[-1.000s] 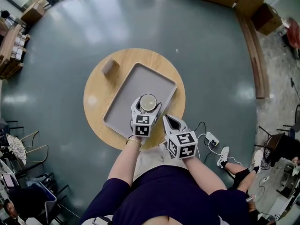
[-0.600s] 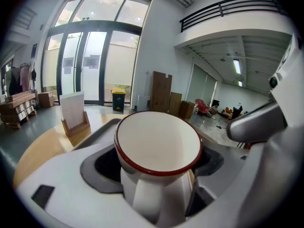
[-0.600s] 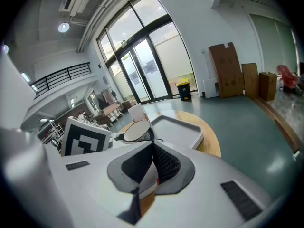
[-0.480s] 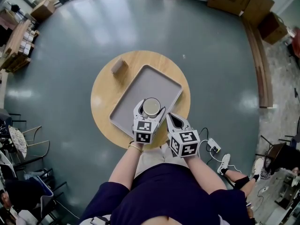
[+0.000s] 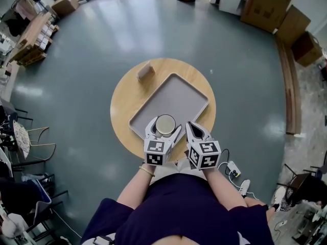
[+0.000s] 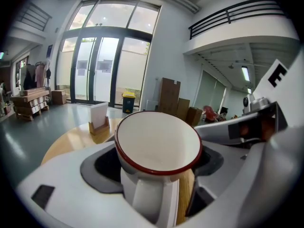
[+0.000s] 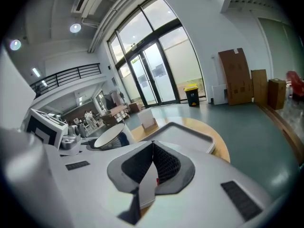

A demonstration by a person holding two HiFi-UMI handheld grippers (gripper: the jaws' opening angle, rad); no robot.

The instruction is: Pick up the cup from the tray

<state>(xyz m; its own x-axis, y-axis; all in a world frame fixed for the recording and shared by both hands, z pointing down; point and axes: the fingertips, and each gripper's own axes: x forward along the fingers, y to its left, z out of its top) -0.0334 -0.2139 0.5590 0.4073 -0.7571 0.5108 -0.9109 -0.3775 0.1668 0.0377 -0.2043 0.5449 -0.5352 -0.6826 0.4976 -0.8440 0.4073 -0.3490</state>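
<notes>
A white cup (image 5: 165, 124) with a red rim (image 6: 159, 144) sits between the jaws of my left gripper (image 5: 164, 127), which is shut on it. The cup hangs over the near corner of the grey tray (image 5: 179, 96), its handle facing the left gripper's camera. Nothing else lies in the tray, which rests on a round wooden table (image 5: 124, 106). My right gripper (image 5: 190, 127) is just right of the cup, its jaws shut with nothing between them (image 7: 152, 146). The right gripper view shows the cup (image 7: 107, 137) at its left and the tray (image 7: 183, 131) ahead.
A small wooden holder with white paper (image 5: 146, 71) stands on the table beyond the tray's far left corner. Cardboard boxes (image 5: 271, 9) line the far right wall. A power strip with a cable (image 5: 233, 168) lies on the floor at the right. Chairs (image 5: 30, 144) stand at the left.
My left gripper has drawn the cup back from the tray's middle to its near corner. The right gripper stayed beside it, shut.
</notes>
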